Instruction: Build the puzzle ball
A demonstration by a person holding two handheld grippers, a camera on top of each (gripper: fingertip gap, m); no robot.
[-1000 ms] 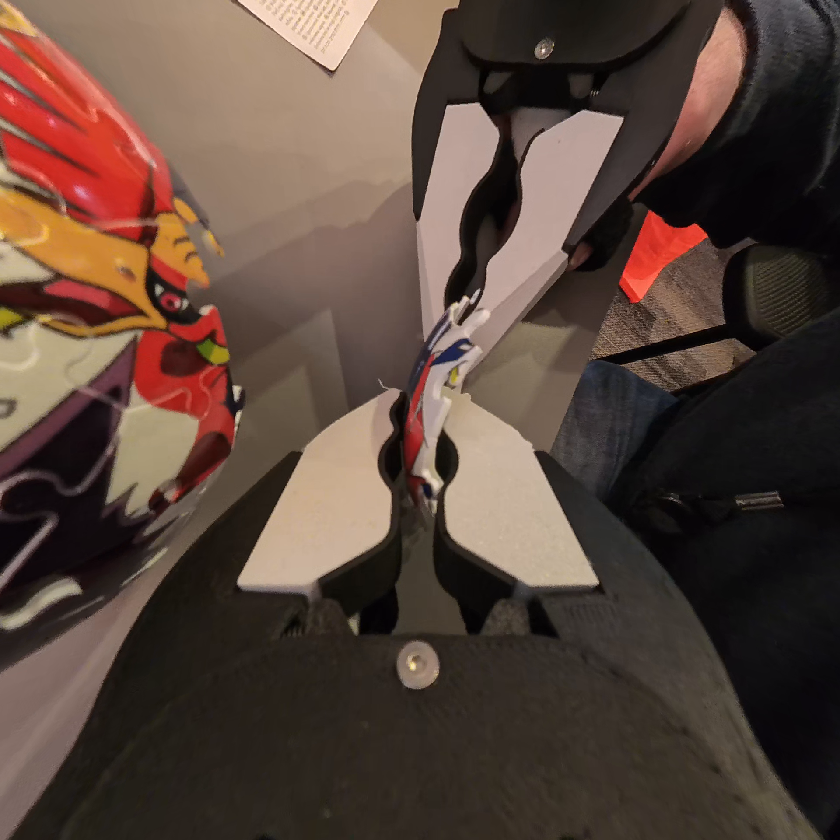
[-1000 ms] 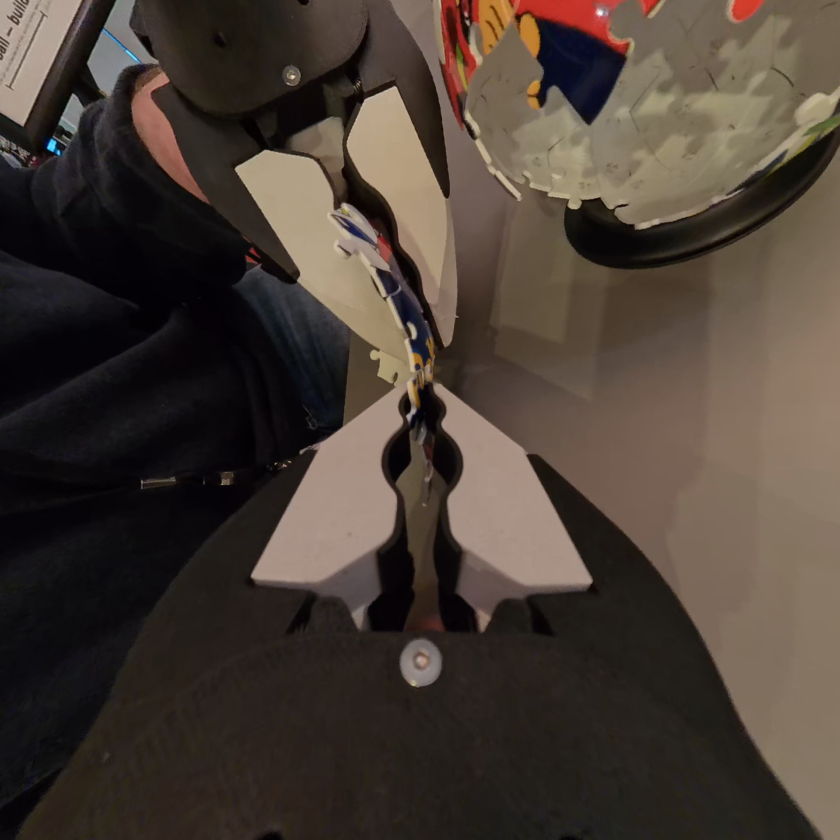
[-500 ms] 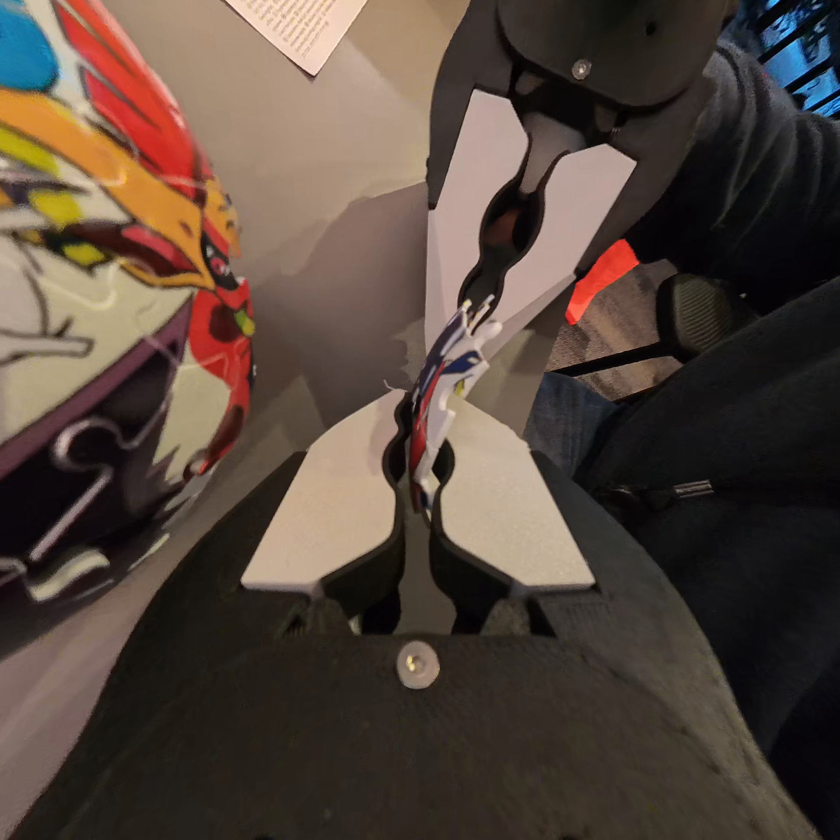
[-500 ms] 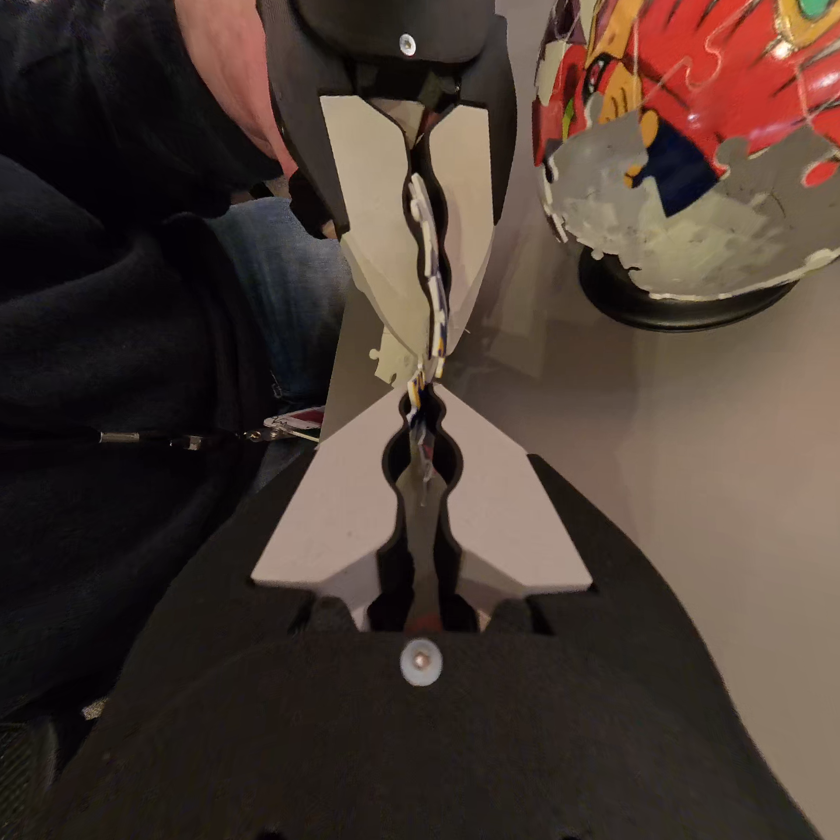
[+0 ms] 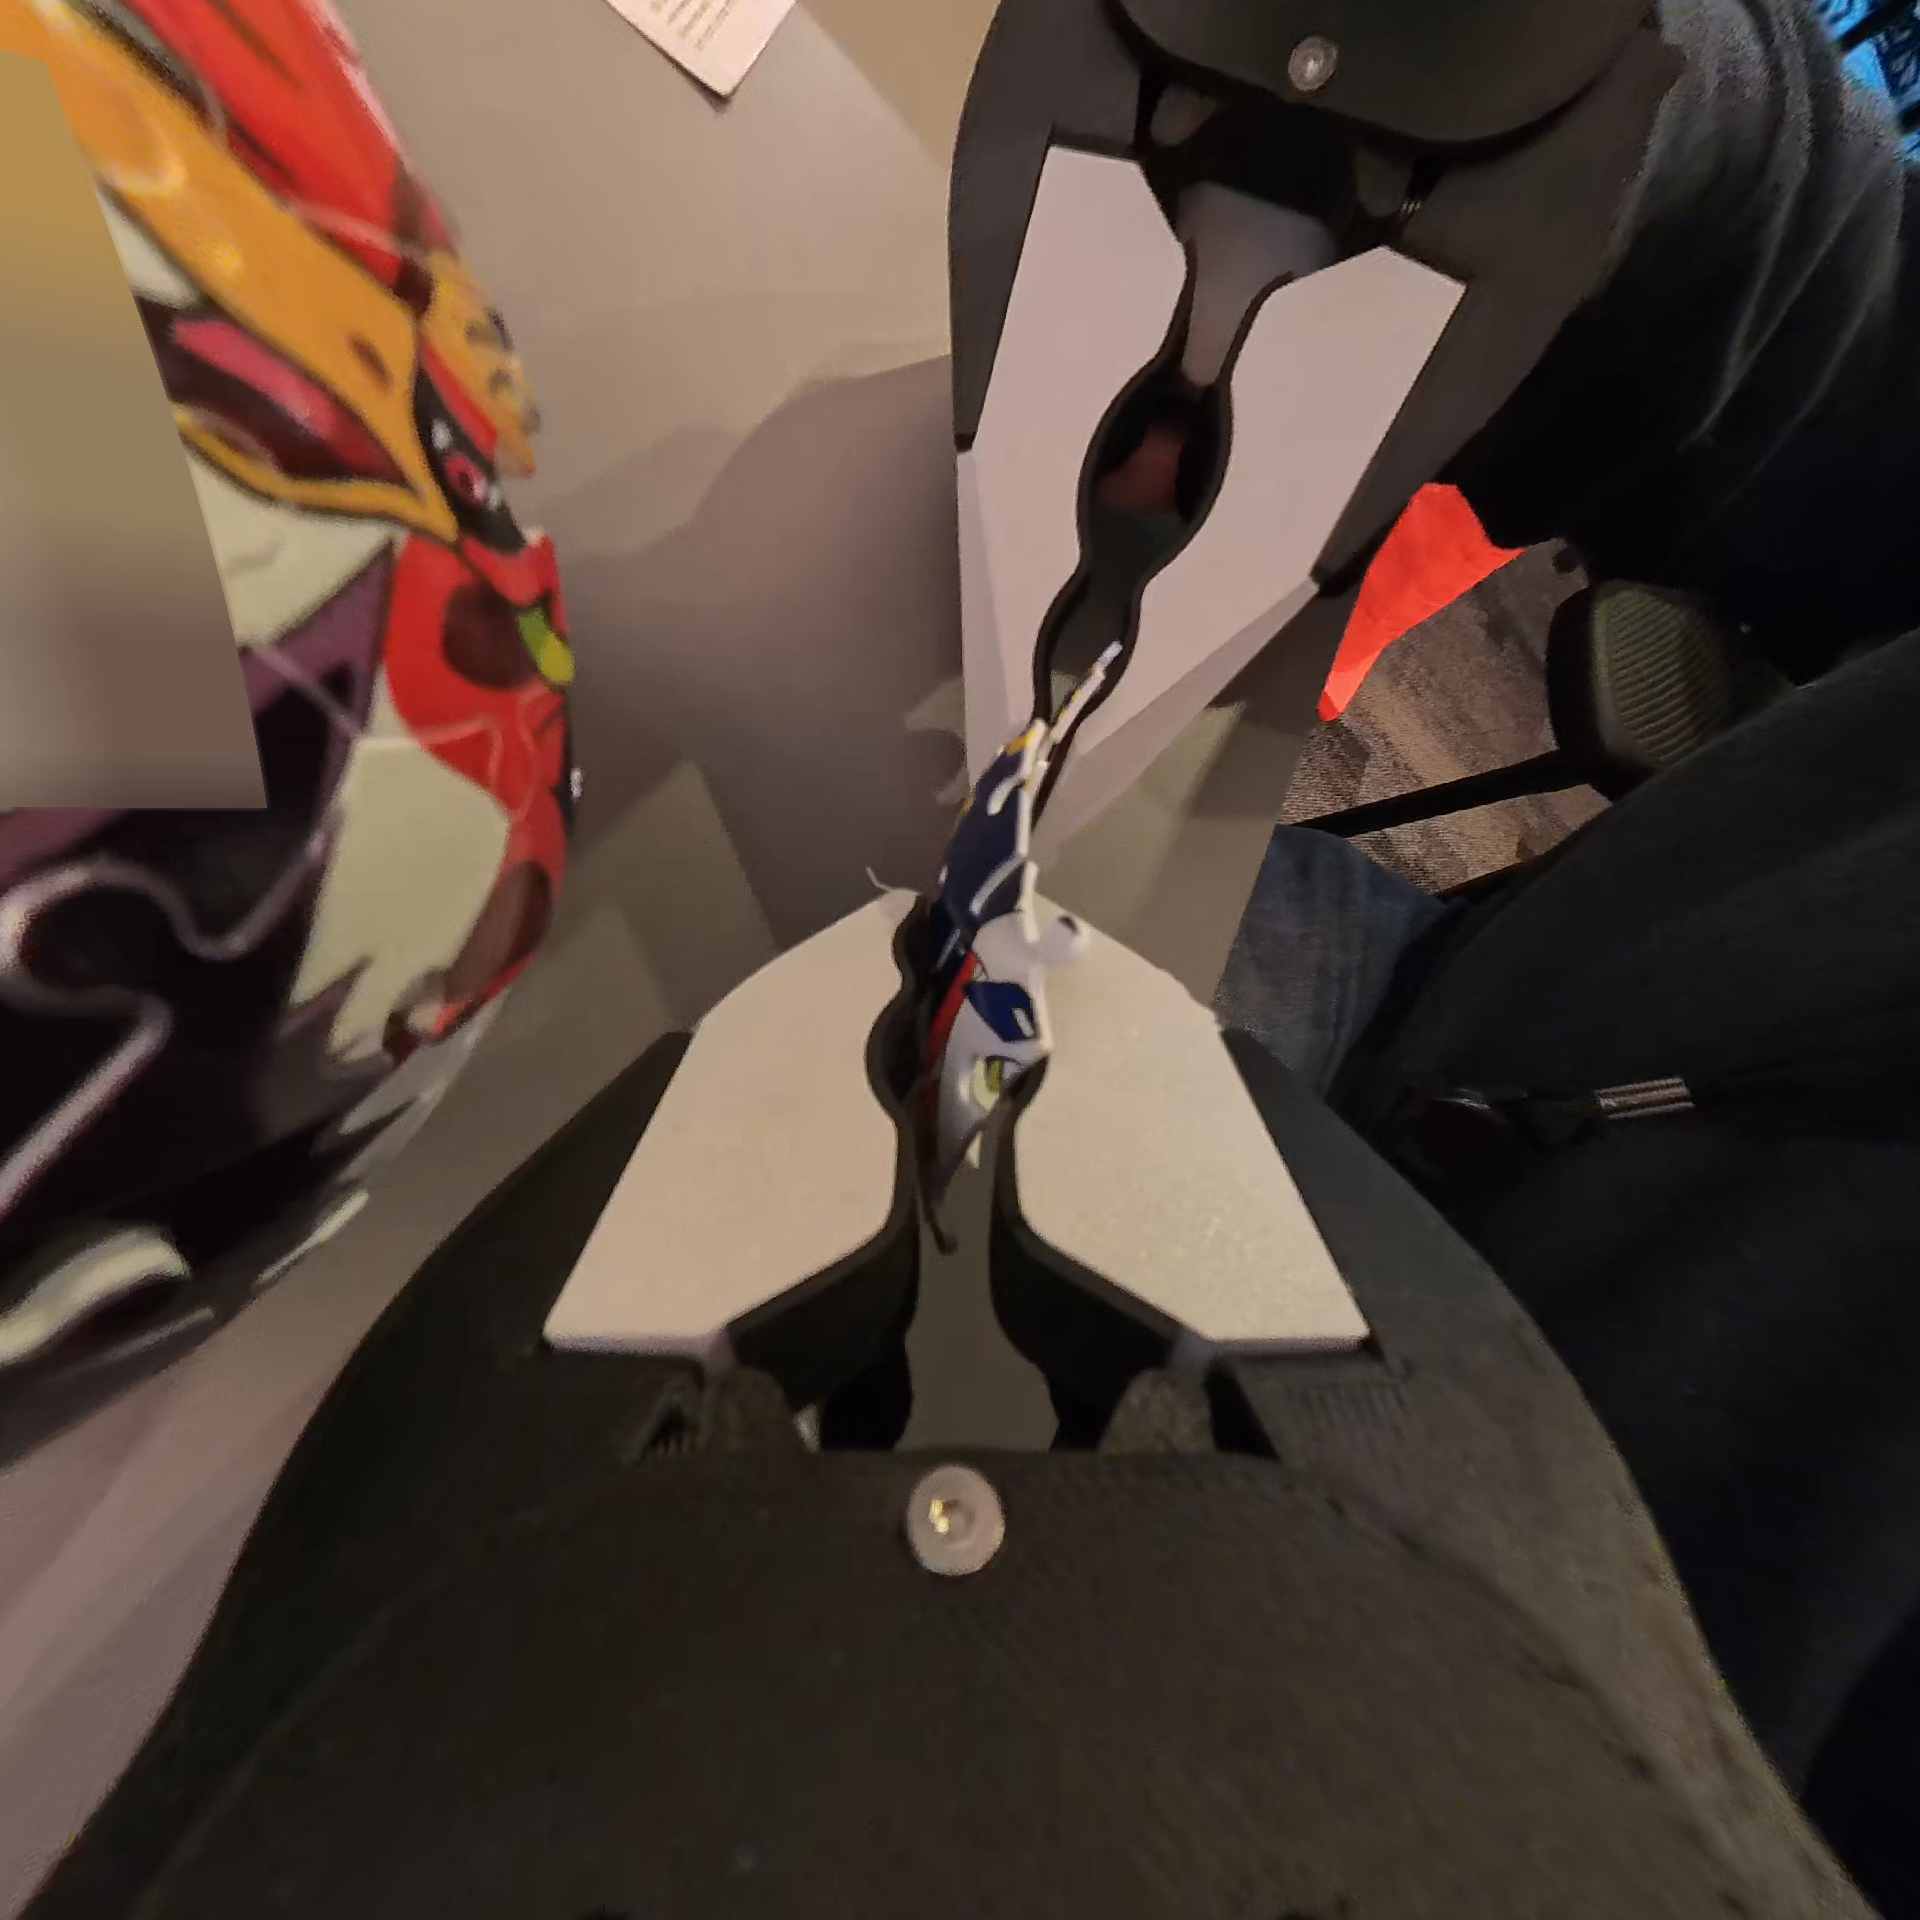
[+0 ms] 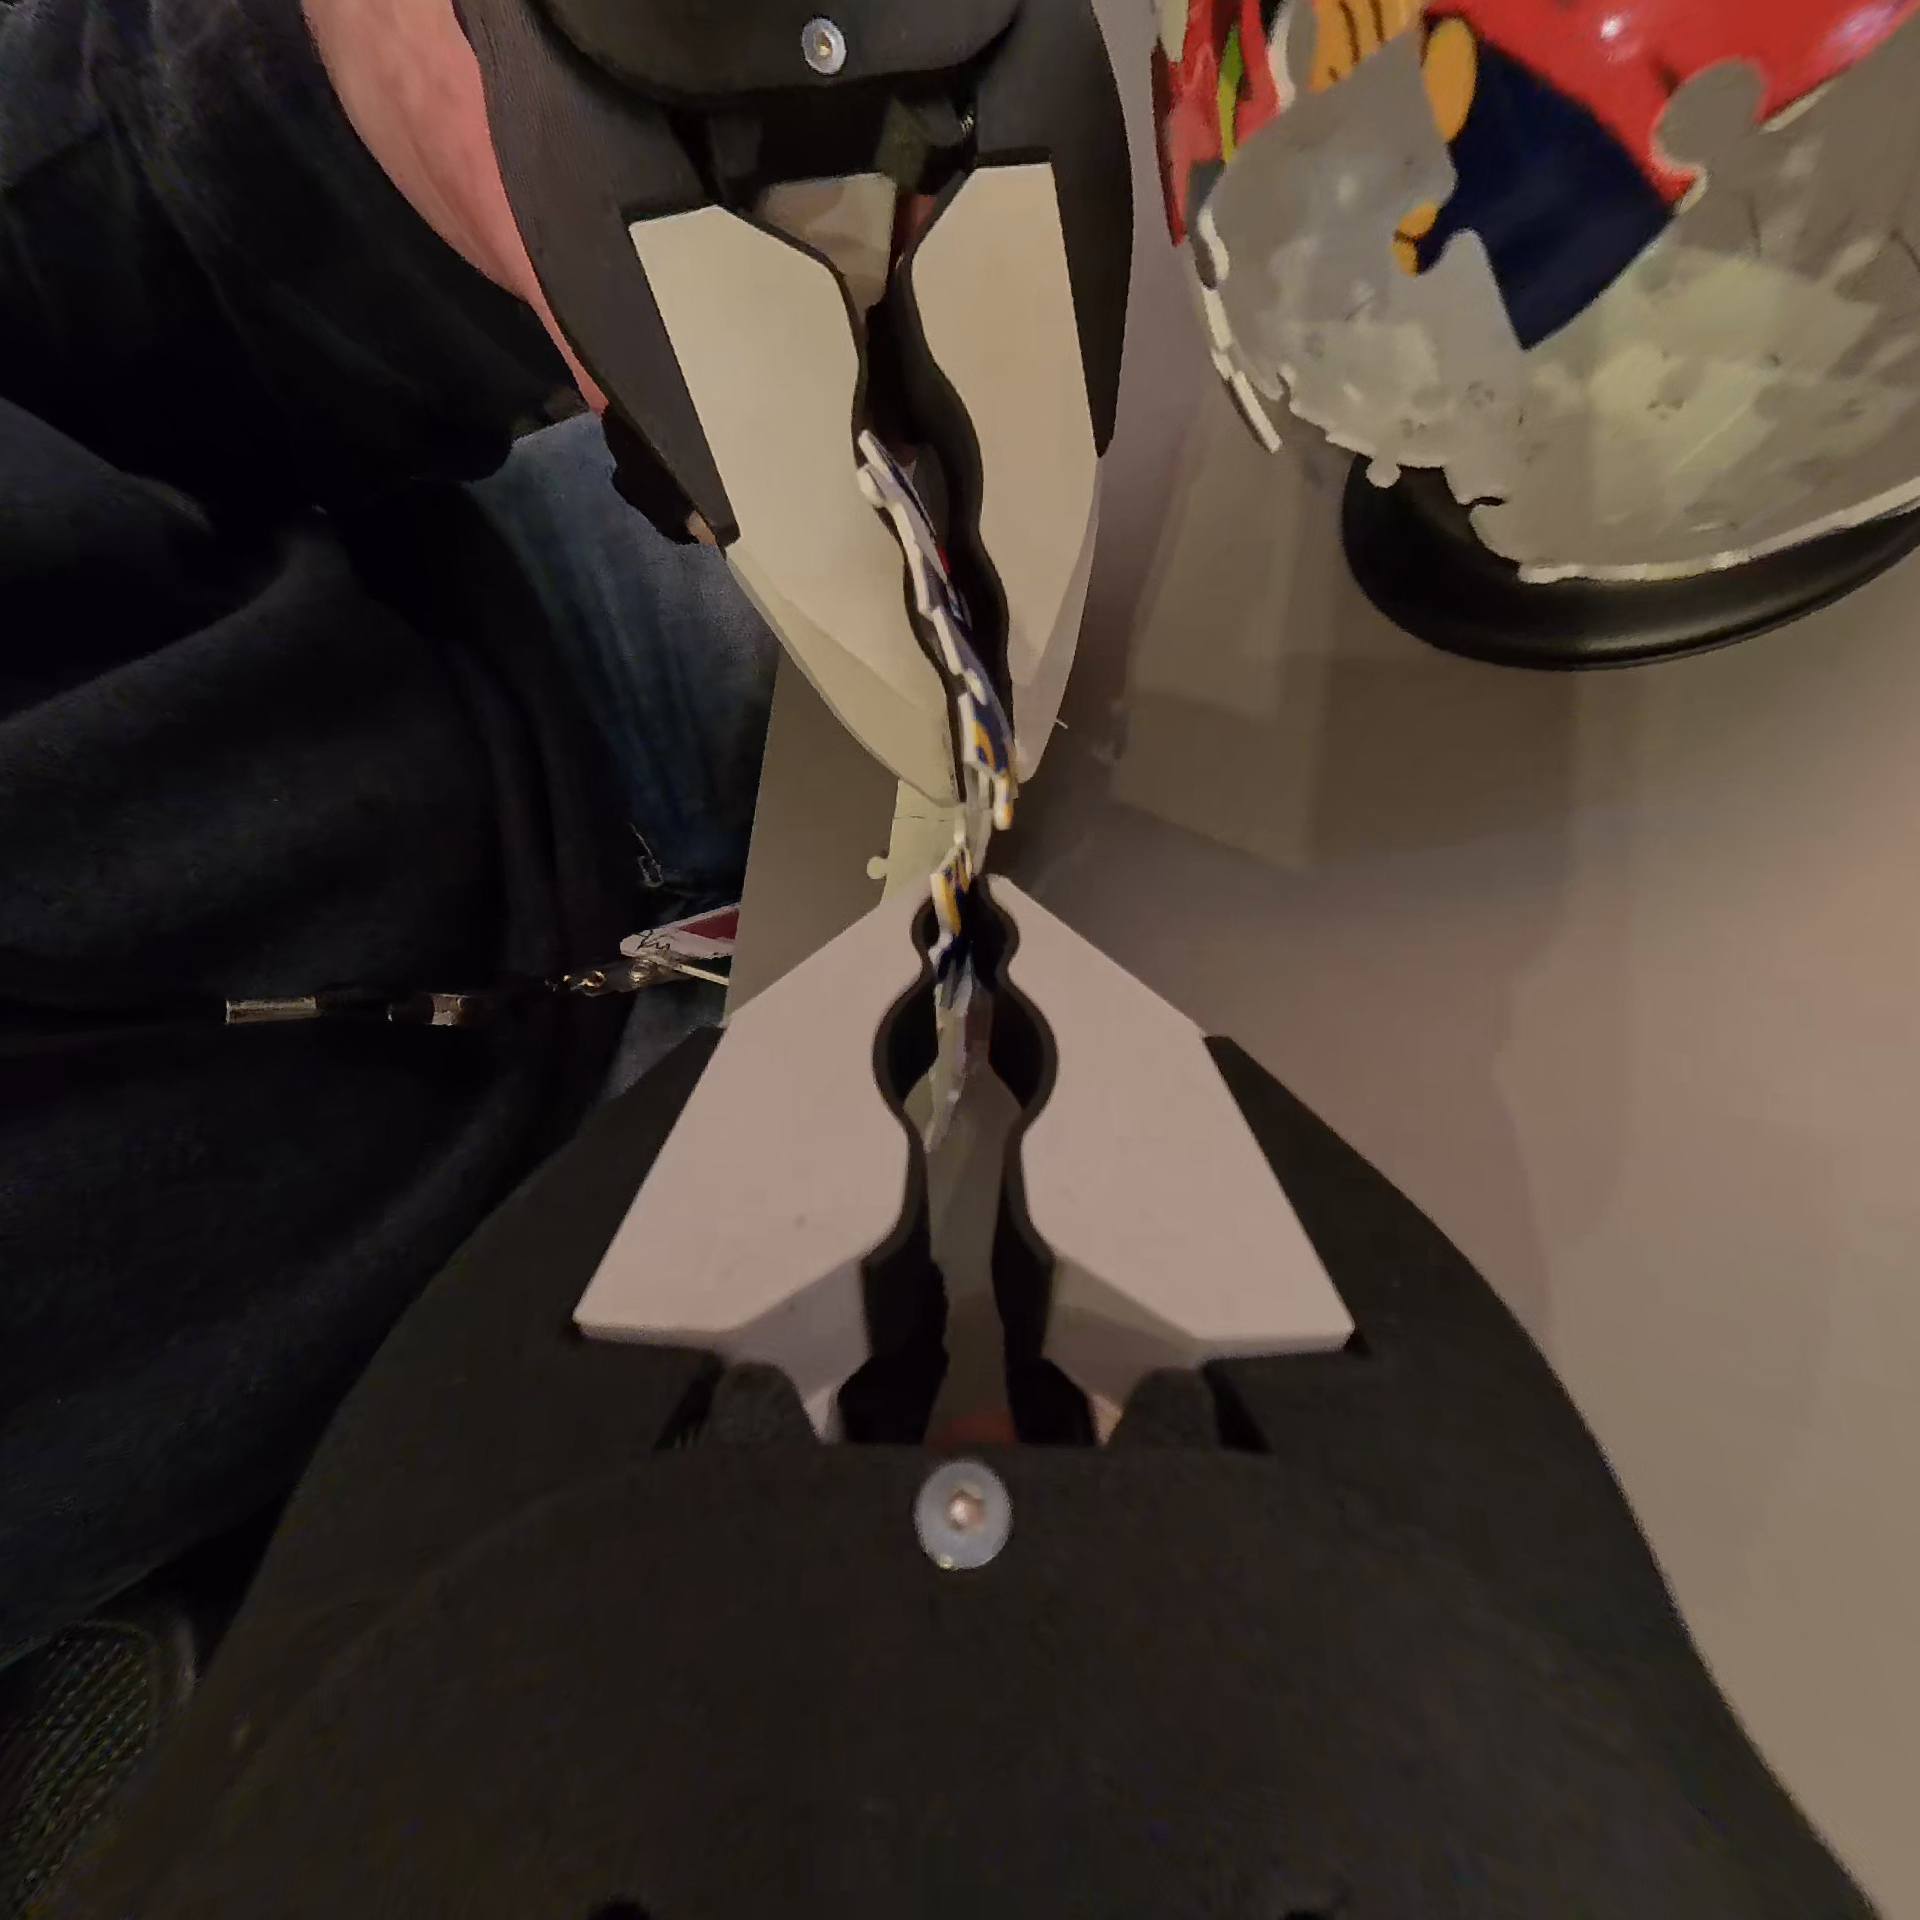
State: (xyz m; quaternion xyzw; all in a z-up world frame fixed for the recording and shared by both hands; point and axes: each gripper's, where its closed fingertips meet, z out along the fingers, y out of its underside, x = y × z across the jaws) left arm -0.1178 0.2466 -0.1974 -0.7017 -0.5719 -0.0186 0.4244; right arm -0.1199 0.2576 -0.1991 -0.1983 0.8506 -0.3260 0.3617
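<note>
The puzzle ball [image 5: 416,623], red, orange and purple, fills the left of the left wrist view. In the right wrist view the ball [image 6: 1558,260] shows a grey open patch and sits on a black ring stand [image 6: 1610,613]. My left gripper [image 5: 977,925] is shut on a blue, white and red puzzle piece [image 5: 987,1029]. My right gripper [image 6: 954,894] is shut on a blue and white puzzle piece [image 6: 951,997]. The grippers face each other tip to tip above the table. The pieces meet edge to edge between them; I cannot tell if they interlock.
A loose pale piece [image 6: 914,831] lies on the grey table [image 6: 1558,1039] under the tips. A printed sheet [image 5: 707,31] lies farther back. A person's dark clothing [image 6: 260,727], an orange cone [image 5: 1403,592] and a chair [image 5: 1642,665] are beyond the table edge. The tips of both grippers are at nearly the same place.
Both grippers swung together beside the ball while staying tip to tip and shut. The ball shifted in both views. The pieces now line up more closely end to end.
</note>
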